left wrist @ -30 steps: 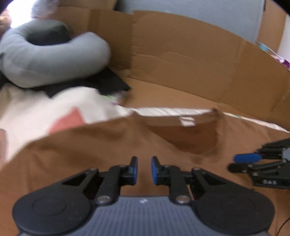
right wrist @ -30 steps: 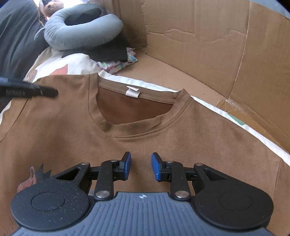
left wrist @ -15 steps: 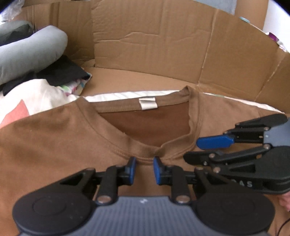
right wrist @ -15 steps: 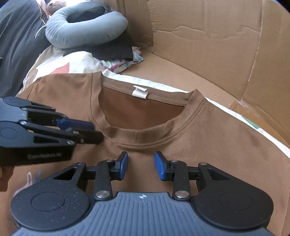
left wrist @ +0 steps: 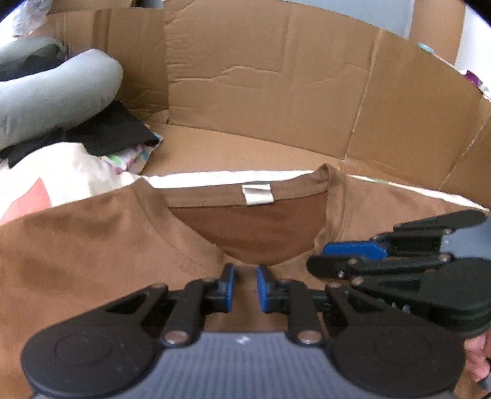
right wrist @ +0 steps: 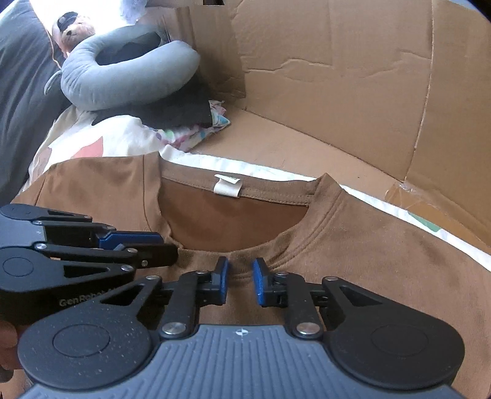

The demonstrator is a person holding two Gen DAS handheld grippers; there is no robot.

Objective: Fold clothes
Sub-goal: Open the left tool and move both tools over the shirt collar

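Note:
A brown T-shirt (left wrist: 92,239) (right wrist: 368,245) lies flat, front up, with a white label (left wrist: 257,194) (right wrist: 227,185) inside the back of the neck. My left gripper (left wrist: 245,277) hovers at the front collar rib. Its jaws are closing to a narrow gap, and brown fabric shows in that gap. My right gripper (right wrist: 239,276) sits at the same rib just to the right, jaws also closing over fabric. I see no pad pressing on the cloth. Each wrist view shows the other gripper close alongside: the right gripper (left wrist: 319,261) and the left gripper (right wrist: 165,248).
Cardboard walls (left wrist: 276,76) (right wrist: 337,76) ring the far side and right. At the back left are a grey neck pillow (right wrist: 122,79), dark folded clothes (right wrist: 178,113), a patterned cream sheet (right wrist: 116,141) and a small teddy (right wrist: 73,29). A hand (left wrist: 475,359) shows at the lower right.
My left gripper swung from the shirt's left shoulder over to the front collar, coming in beside the right gripper. The right gripper edged nearer the collar and its jaws narrowed.

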